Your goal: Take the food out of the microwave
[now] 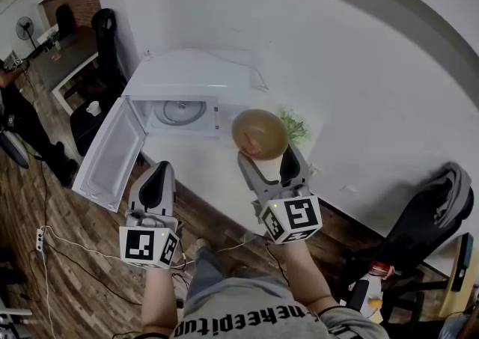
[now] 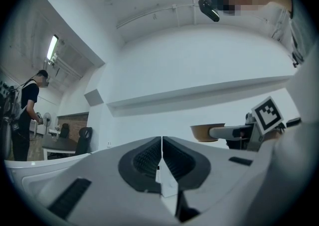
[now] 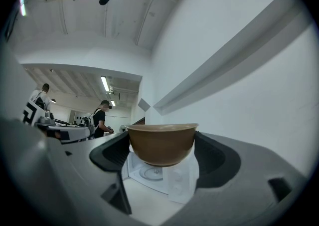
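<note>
Pinching the brown bowl [image 1: 260,132], the right tool [image 1: 268,159] holds it upright, mouth up, above the bench [image 1: 217,174] just right of the open microwave [image 1: 179,83]. The left tool [image 1: 159,173], pressed together, hangs beside the swung-out door [image 1: 111,152]. A plant [image 1: 296,126] sits just behind the bowl.

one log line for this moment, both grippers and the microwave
right gripper: shut on brown bowl, held outside microwave | left gripper: shut, empty | door: open
</note>
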